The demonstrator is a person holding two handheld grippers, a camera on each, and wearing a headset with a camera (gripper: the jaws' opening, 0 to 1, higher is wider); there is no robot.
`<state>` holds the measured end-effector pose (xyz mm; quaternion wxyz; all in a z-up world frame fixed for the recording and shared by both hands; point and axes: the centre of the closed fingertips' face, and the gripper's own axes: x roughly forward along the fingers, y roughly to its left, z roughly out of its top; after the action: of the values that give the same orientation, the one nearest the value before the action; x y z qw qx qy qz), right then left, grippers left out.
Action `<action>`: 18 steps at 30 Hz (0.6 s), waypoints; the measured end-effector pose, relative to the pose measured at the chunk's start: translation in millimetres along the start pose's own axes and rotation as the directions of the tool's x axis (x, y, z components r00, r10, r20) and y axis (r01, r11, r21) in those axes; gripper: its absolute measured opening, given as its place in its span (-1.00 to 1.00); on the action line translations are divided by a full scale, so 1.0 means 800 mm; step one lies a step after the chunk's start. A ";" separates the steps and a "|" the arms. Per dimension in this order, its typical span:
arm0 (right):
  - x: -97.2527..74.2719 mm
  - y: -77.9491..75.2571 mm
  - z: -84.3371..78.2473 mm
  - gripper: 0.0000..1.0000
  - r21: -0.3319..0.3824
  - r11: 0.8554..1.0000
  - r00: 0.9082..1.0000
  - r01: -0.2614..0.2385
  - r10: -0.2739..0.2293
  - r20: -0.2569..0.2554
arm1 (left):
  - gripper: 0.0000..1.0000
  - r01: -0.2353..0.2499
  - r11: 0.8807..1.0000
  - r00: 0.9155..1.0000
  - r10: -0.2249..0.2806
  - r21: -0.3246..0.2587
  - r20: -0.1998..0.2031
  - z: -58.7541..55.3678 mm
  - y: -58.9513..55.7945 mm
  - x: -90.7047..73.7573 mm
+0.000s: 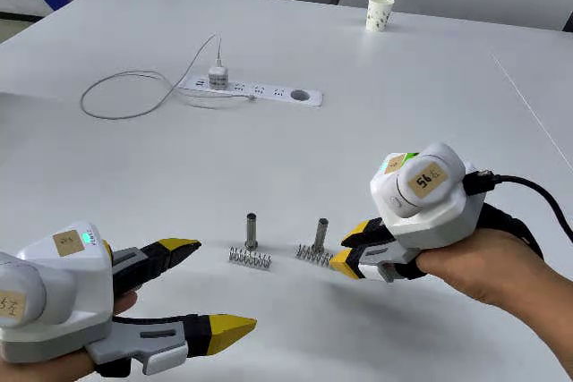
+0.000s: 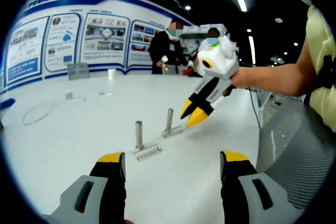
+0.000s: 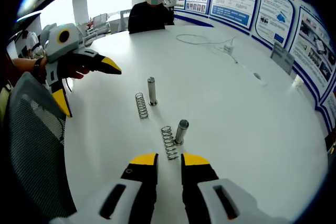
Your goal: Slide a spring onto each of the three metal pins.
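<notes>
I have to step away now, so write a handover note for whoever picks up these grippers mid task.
Left gripper: jaws wide open, empty.
Right gripper: jaws slightly apart, empty, close to the right spring.
Left pin and right pin stand upright on the table; the left spring and right spring lie flat beside them.
Done: no spring on a pin.
Left: thread both, then find the third set.

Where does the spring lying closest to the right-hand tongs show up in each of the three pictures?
Head view: the spring lies low, right of centre, just left of the right tongs.
Left gripper view: the spring sits near the middle, below the right tongs' yellow tips.
Right gripper view: the spring lies just above that view's own tongs.
Shared landmark: the upright metal pin beside it.
</notes>
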<state>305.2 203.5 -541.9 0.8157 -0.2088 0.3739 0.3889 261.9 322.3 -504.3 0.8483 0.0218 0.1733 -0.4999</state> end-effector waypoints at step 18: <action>0.023 -0.001 -0.014 -0.69 -0.006 0.999 0.999 -0.037 0.037 -0.028 | 0.48 -0.005 1.000 1.000 0.005 -0.010 -0.012 -0.004 0.000 0.000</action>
<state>308.2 204.8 -563.6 0.8023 -0.2100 0.3877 0.4024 260.8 322.7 -507.5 0.8486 0.0210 0.1806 -0.4967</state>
